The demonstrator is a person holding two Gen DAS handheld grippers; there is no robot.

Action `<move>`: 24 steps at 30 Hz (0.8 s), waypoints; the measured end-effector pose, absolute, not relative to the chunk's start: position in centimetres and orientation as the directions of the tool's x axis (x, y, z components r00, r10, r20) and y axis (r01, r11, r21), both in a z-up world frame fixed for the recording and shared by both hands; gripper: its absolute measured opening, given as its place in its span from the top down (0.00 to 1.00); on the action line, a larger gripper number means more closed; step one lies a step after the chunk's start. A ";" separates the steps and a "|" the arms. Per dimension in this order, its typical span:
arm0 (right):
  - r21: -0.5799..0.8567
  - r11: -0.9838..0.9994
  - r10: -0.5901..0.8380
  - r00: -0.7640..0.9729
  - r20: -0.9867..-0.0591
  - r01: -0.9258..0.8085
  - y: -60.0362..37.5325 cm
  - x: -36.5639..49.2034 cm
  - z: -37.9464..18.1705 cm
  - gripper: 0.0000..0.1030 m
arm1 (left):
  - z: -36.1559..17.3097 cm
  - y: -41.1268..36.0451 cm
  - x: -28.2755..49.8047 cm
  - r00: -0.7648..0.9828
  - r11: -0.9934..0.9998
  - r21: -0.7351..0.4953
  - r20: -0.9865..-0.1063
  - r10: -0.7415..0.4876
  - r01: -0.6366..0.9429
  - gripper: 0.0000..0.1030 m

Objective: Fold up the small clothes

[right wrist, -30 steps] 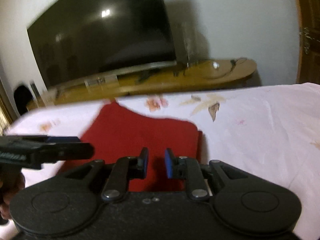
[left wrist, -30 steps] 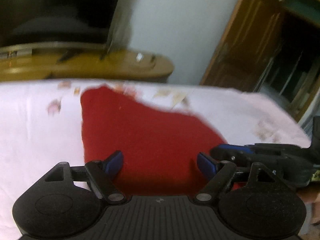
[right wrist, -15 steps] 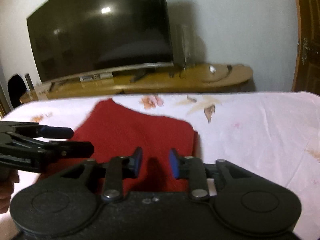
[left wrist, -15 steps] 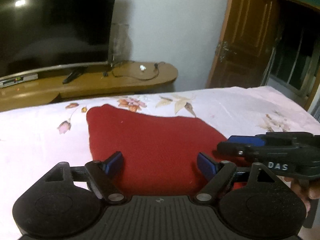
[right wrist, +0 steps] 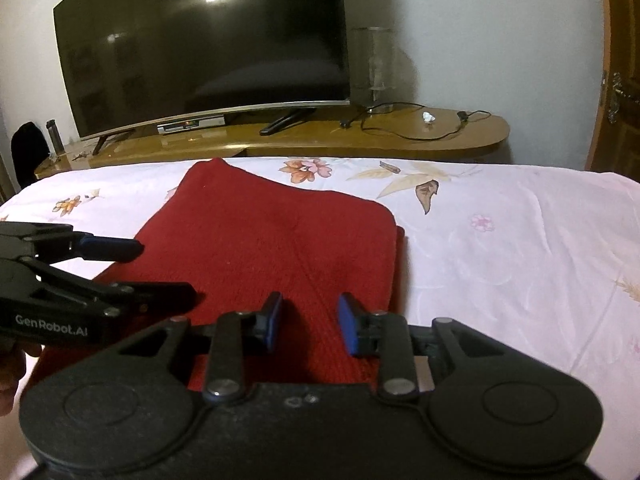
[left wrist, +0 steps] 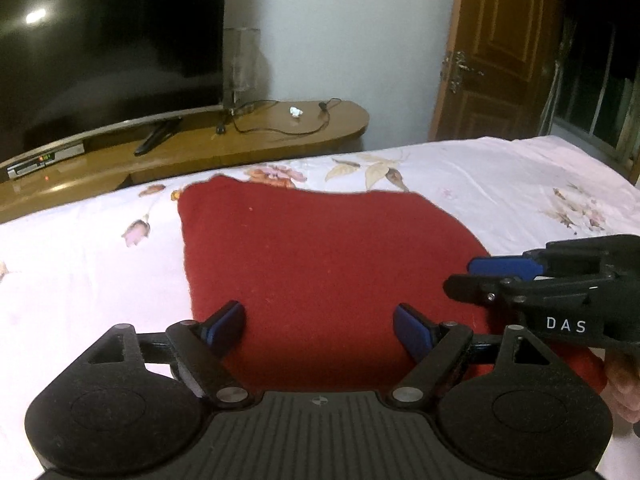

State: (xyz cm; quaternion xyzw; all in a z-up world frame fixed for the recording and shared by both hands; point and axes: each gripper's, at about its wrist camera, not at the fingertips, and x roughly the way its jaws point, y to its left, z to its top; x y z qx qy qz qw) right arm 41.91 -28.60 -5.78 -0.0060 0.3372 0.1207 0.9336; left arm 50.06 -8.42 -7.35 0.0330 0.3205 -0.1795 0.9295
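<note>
Red garment (left wrist: 320, 264) flat on floral bedsheet (left wrist: 500, 176)

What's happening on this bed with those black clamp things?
A person is folding a small red garment laid flat on a floral bedsheet. The left gripper hangs wide open above the garment. The right gripper, narrower, has just opened further and closed a little; nothing is pinched between its pads. The cloth looks already folded.
</note>
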 end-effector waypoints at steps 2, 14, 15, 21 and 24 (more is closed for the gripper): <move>0.097 0.969 0.237 0.745 -0.623 -0.226 -29.2 41.6 -5.0 0.69 | -5.9 -7.3 48.9 0.767 0.935 -0.071 -0.552 -0.328 0.348 0.21; 0.493 0.866 0.391 0.732 -0.558 -0.085 -39.2 40.5 -5.1 0.54 | -9.5 1.5 49.7 0.634 0.828 -0.501 -0.561 -0.532 0.251 0.21; 0.543 0.836 0.419 0.726 -0.545 -0.075 -39.9 40.4 -5.5 0.47 | -10.0 1.9 49.8 0.615 0.803 -0.545 -0.554 -0.561 0.242 0.21; 0.713 0.699 0.557 0.667 -0.494 -0.056 -42.4 41.2 -7.5 0.34 | -12.2 1.4 50.5 0.526 0.730 -0.649 -0.553 -0.647 0.216 0.21; 0.731 0.679 0.606 0.614 -0.505 -0.070 -42.2 42.0 -8.1 0.35 | -12.7 1.0 50.6 0.518 0.723 -0.657 -0.551 -0.655 0.215 0.21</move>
